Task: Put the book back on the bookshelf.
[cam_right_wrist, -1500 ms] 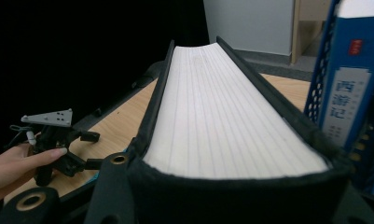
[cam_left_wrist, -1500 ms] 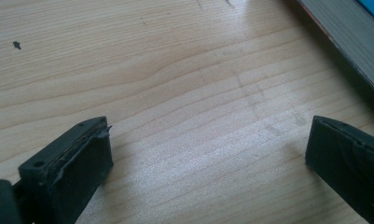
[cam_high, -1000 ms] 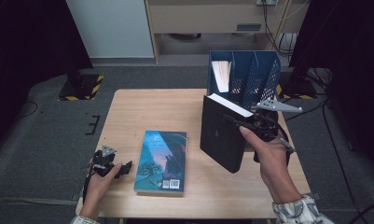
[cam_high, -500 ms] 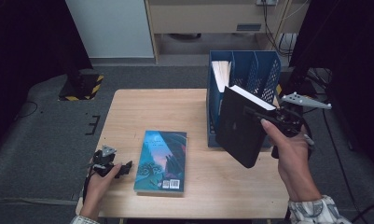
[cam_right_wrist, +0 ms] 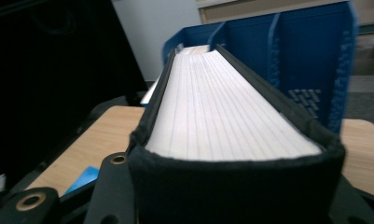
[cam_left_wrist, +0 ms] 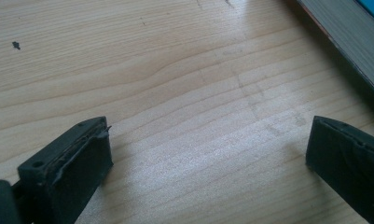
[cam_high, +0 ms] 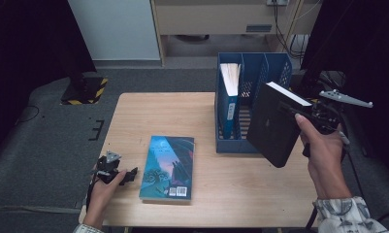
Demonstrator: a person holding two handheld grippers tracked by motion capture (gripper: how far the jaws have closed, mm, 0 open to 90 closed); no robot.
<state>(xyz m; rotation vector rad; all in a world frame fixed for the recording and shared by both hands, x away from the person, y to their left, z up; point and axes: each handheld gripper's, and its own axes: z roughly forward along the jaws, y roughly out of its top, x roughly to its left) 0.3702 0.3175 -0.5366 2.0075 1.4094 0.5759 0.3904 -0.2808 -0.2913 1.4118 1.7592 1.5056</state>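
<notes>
Right tool point(cam_high: 299, 116) is gripping a black hardcover book point(cam_high: 274, 124) by its spine end, jaws clamped on the two covers; in the right gripper view the white page block point(cam_right_wrist: 222, 116) is running straight away from the camera between the covers. Compared with a second ago, the tool is carrying the book farther toward the right edge of the table point(cam_high: 182, 111) and a little higher: earlier the book was hanging over the table just left of the blue file rack point(cam_high: 252, 99), and now it is hanging tilted in front of the rack's right compartments, clear of the tabletop, its top corner leaning over the rack's front edge. Whether the book is touching the rack cannot be told. The rack is standing at the table's far right, with one pale-paged book point(cam_high: 229, 94) already standing upright in its leftmost compartment.

Left tool point(cam_high: 115, 172) is resting in the same spot at the near left corner of the table, its jaws standing wide apart with only bare wood between them in the left gripper view. Just beside it, a teal paperback point(cam_high: 168, 165) is lying flat, unmoved, its page edge point(cam_left_wrist: 343, 42) crossing the upper right corner of that view.
</notes>
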